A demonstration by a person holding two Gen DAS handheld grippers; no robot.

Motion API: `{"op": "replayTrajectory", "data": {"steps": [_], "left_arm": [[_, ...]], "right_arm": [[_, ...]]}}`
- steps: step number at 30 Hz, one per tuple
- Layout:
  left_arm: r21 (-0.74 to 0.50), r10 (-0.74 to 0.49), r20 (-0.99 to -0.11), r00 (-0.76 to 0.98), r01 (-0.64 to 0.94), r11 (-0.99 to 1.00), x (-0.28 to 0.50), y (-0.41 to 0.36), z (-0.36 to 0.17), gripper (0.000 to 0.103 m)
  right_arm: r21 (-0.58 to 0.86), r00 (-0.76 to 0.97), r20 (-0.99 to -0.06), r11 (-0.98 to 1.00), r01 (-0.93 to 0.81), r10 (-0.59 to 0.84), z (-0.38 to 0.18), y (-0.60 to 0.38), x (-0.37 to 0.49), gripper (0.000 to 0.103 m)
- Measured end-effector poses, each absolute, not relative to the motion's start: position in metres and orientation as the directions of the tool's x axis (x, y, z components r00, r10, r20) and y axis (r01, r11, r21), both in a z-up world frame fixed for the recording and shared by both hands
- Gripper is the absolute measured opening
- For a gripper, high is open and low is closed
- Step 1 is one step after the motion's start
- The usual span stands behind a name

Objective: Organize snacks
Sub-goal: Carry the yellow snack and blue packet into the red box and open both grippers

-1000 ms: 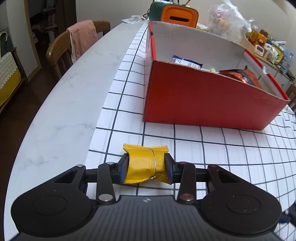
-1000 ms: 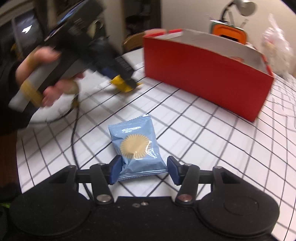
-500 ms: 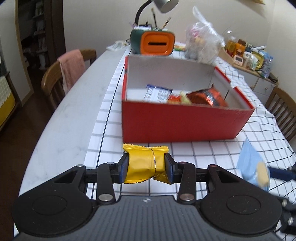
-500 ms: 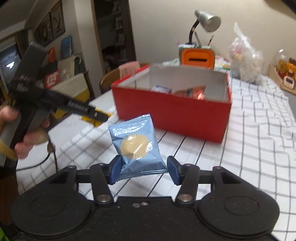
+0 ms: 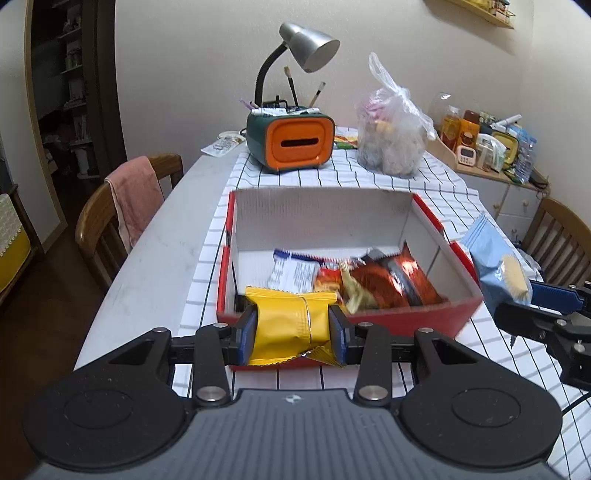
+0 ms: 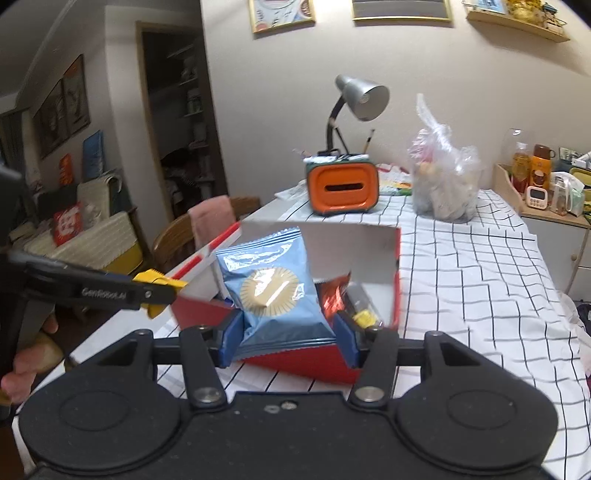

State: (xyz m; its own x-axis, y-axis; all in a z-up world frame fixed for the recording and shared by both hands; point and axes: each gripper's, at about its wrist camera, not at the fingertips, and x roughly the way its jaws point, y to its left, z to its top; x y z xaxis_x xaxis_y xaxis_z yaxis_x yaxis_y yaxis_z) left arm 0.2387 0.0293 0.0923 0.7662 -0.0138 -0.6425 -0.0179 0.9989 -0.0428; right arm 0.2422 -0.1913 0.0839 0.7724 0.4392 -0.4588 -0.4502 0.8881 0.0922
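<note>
Lamp: silver-shaded desk lamp on a black gooseneck point(image 5: 308, 46), rising behind the organiser.
Organiser: green box with an orange slotted front point(image 5: 291, 141), at the far end of the table, brushes and pens upright in its top.
Bag: knotted clear plastic bag point(image 5: 391, 144), just right of the organiser.
Cloth: white tablecloth with a black grid point(image 6: 480, 273), covering the right part of the white marble-look tabletop point(image 5: 159, 266).
Chair: wooden chair with a pink towel over its back point(image 5: 135, 201), at the left edge.
Sideboard: pale cabinet point(image 5: 517, 199) at right, crowded with bottles, jars and a small white timer point(image 5: 465, 152).
Wall: framed pictures point(image 6: 282, 13) above the lamp.
</note>
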Motion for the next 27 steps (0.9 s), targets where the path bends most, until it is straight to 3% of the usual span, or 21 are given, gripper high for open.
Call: {"op": "replayTrajectory", "data": {"steps": [18,27], "left_arm": [[0.02,0.06,-0.681,0.73,-0.063,0.998,0.325,0.02,0.072,0.04],[0.075,0.096,-0.73,0.676,-0.061,0.995,0.355,0.017,0.046,0.04]], "right_arm": [[0.106,0.773,-0.542,0.939,-0.327,0.33,0.066,-0.178,0.348,0.052],[0.025,0.74,-0.607,0.937,-0.348,0.291,0.046,-0.149,0.375,0.052]]}}
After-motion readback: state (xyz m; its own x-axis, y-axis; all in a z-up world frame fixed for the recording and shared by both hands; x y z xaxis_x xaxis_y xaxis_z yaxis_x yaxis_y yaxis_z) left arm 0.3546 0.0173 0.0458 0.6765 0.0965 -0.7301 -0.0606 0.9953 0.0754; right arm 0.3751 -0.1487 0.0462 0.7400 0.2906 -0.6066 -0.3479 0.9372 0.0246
